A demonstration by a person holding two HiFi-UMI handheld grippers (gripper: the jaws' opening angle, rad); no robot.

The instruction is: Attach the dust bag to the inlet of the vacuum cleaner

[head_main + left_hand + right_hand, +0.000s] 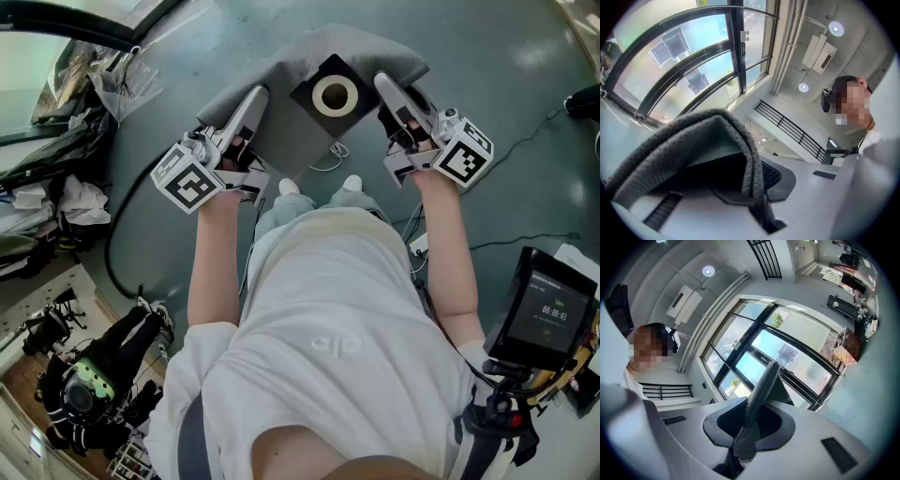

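Note:
I hold a grey fabric dust bag (302,58) above the floor, one side of it in each gripper. Its black square collar (313,111) with a cream round opening faces up toward me, midway between the grippers. My left gripper (257,96) is shut on the bag's left side, and in the left gripper view the grey cloth (693,136) folds out of the closed jaws of the left gripper (759,201). My right gripper (383,84) is shut on the right side; the bag's edge (761,385) stands up thin from the right gripper (743,441).
A black machine with a green part (89,384) stands at lower left, and a black hose (117,234) curves over the grey floor. Clutter and bags lie at left (66,202). A screen on a stand (546,314) is at right. Cables (328,159) lie near my shoes (289,187).

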